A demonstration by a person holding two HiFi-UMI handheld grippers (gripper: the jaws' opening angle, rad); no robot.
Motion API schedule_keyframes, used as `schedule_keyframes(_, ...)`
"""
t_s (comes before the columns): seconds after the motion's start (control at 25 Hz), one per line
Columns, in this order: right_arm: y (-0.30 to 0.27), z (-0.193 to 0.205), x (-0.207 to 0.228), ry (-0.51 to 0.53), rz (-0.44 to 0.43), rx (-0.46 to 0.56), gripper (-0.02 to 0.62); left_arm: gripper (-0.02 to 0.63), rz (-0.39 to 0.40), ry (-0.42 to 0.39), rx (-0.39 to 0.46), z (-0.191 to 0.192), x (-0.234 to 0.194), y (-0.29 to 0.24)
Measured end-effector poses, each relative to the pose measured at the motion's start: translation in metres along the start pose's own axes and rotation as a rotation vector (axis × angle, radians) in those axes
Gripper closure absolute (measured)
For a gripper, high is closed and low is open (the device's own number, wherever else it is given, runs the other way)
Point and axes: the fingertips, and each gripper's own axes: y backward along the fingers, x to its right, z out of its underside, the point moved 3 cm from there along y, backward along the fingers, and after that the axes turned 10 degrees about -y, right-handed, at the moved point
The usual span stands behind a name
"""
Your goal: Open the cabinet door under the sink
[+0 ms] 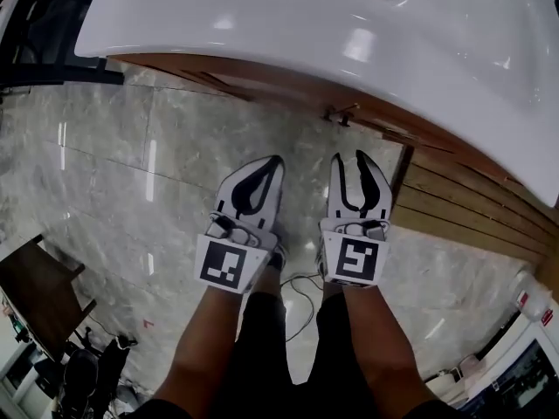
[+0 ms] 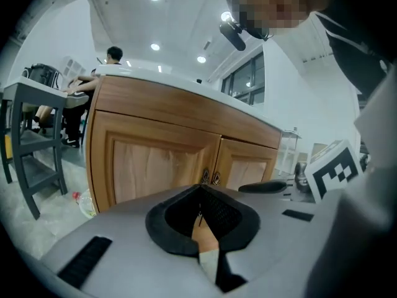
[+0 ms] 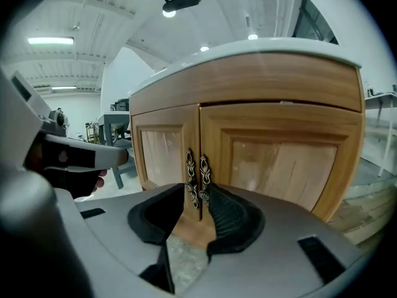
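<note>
The left gripper [image 1: 272, 162] and right gripper [image 1: 348, 155] are held side by side, pointed far; the left jaws are closed, the right jaws slightly parted.

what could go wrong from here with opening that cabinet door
1. The two handles sit side by side at the seam; the right gripper, jaws only slightly apart, may catch both or bump them.
2. The left gripper hangs close beside it, possibly in a door's swing path.
</note>
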Motion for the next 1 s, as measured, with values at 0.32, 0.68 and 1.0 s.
schedule_keyframes(0.32,-0.039,0.026,0.007,-0.001,0.106,0.006,0.459,0.583,0.027,-0.007,-0.018,0.03,-0.018,-0.011)
schedule_keyframes(0.68,-0.066,0.028,0.013,0.022,0.171,0.031,0.456,0.583,0.013,0.009,-0.038,0.051,-0.034,-0.011)
schedule_keyframes(1.0,-0.072,0.034,0.017,0.03,0.223,0.036,0.485,0.583,0.009,0.014,-0.041,0.054,-0.039,-0.008)
